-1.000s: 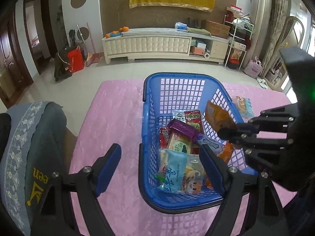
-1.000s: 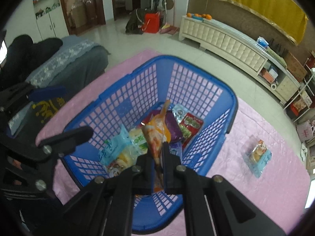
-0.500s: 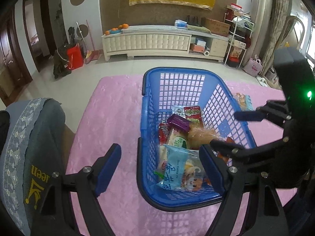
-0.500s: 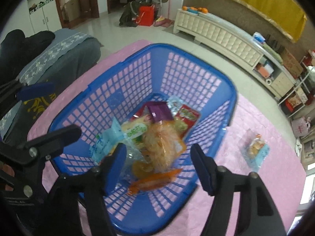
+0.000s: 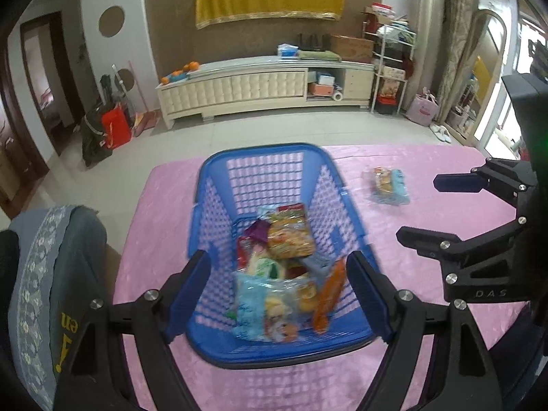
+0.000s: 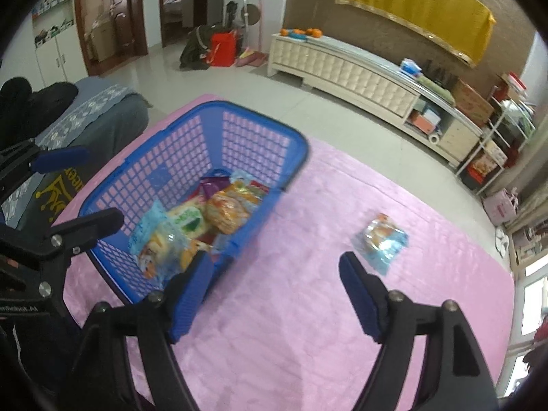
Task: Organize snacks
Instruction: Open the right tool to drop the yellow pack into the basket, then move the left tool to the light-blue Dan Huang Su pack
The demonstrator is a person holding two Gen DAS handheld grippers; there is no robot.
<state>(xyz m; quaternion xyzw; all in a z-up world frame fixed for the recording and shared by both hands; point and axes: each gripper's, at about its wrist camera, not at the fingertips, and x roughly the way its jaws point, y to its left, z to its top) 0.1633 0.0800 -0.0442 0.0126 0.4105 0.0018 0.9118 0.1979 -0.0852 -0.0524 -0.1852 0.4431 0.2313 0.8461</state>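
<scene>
Since the earlier frame, the orange snack packet had left the right gripper and lay among the others in the blue basket, propped against the wall nearest that gripper. Both grippers had drawn back from the basket, so more of the pink-covered counter came into view. The right gripper's fingers were opening wider, with nothing between them; in the right wrist view they framed bare pink cloth just beside the basket's corner. The left gripper hung over the near end of the basket with its fingers spread apart and empty, straddling the near wall without visibly touching it.

By the look of things, most of the job was done: the basket held a heap of packets, among them a pale blue one, a green-and-white one and a yellow-orange one. One clear packet with blue trim lay alone on the counter, well apart from the basket on the right gripper's side. That seemed the only snack left to gather, and the right gripper looked best placed to fetch it.
</scene>
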